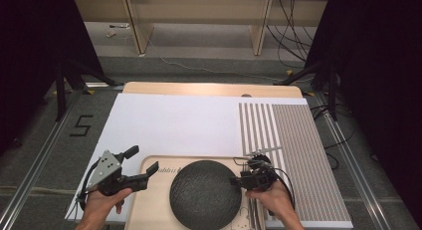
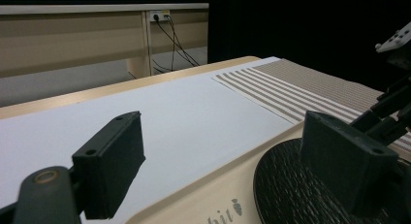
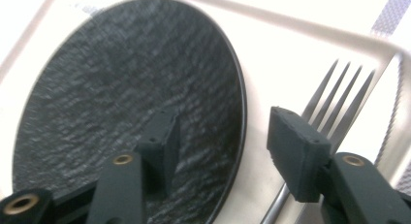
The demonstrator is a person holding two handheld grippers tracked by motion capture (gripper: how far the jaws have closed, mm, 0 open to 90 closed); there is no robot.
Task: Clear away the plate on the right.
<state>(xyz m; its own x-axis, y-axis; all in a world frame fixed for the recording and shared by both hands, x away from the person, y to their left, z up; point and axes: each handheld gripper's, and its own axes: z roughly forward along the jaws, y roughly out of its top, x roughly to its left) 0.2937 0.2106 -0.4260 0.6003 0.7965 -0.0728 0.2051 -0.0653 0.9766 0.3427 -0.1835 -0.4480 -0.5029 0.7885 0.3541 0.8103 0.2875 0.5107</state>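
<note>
A round black textured plate (image 1: 205,192) (image 3: 121,88) lies on a pale wooden tray (image 1: 149,200) at the near edge of the table. A steel fork (image 3: 339,93) rests on the tray just right of the plate, tines pointing away. My right gripper (image 1: 236,174) (image 3: 225,146) hovers low over the plate's right rim, open. One jaw is above the plate and the other above the fork's neck, with nothing pressed between the pads. My left gripper (image 1: 144,159) (image 2: 223,156) stands open over the tray's left corner and holds nothing.
A white sheet (image 1: 174,120) covers most of the table. A striped woven mat (image 1: 293,150) lies along its right side. The table's wooden far edge (image 1: 209,88) shows beyond them. Dark stands and cables are on the floor around the table.
</note>
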